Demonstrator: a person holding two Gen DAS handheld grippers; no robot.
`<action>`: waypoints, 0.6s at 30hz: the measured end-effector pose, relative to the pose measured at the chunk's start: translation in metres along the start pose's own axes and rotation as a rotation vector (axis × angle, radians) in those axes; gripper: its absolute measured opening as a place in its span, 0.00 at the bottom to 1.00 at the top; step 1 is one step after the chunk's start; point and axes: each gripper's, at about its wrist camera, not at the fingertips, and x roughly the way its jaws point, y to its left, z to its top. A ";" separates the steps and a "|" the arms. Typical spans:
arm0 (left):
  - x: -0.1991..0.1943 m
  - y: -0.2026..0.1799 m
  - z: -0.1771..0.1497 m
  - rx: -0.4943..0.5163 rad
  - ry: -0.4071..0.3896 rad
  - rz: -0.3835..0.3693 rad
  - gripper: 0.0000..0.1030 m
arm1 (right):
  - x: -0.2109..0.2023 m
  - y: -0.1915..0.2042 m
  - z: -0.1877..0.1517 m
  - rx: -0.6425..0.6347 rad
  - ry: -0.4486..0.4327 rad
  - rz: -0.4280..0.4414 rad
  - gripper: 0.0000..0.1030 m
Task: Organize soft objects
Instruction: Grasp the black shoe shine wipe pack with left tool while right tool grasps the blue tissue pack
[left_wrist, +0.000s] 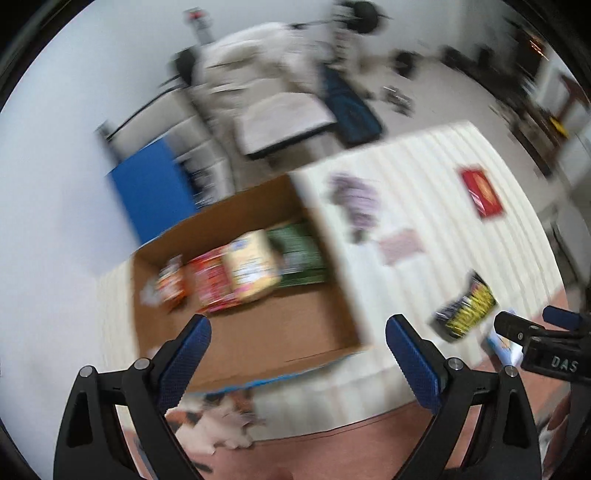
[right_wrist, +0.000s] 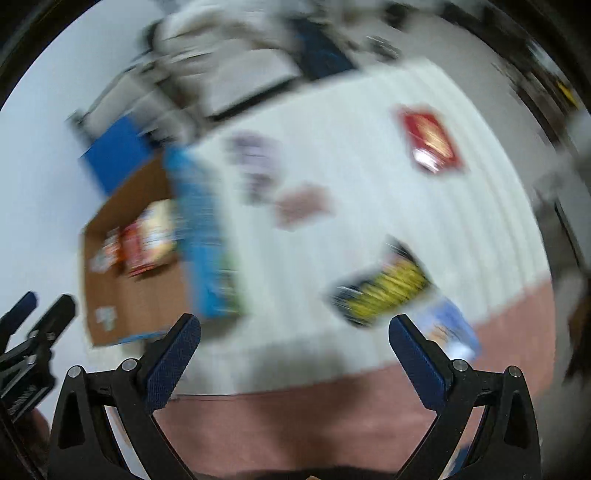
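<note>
Both views are motion-blurred. A cardboard box (left_wrist: 258, 332) sits at the left end of a white ribbed mat (left_wrist: 424, 177) and holds several snack packs (left_wrist: 236, 273). Loose on the mat lie a black-and-yellow pack (left_wrist: 466, 308), a red pack (left_wrist: 483, 192), a purple pack (left_wrist: 356, 201), a pink pack (left_wrist: 400, 245) and a blue-white pack (right_wrist: 448, 330). My left gripper (left_wrist: 298, 336) is open and empty above the box's near wall. My right gripper (right_wrist: 294, 334) is open and empty above the mat's near edge, left of the black-and-yellow pack (right_wrist: 382, 288).
A blue panel (left_wrist: 151, 188) stands behind the box. Beige furniture (left_wrist: 266, 92) and a dark blue bag (left_wrist: 351, 107) lie beyond the mat. A pinkish floor (right_wrist: 295, 417) runs along the mat's near edge. A white-and-orange soft object (left_wrist: 221, 421) lies near the left gripper.
</note>
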 end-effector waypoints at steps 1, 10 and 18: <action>0.008 -0.018 0.006 0.041 0.018 -0.011 0.94 | 0.006 -0.033 -0.006 0.048 0.014 -0.031 1.00; 0.097 -0.153 0.011 0.364 0.188 0.028 0.94 | 0.094 -0.134 -0.029 -0.156 0.247 -0.224 1.00; 0.143 -0.186 0.001 0.484 0.280 0.061 0.94 | 0.159 -0.127 -0.041 -0.355 0.373 -0.256 1.00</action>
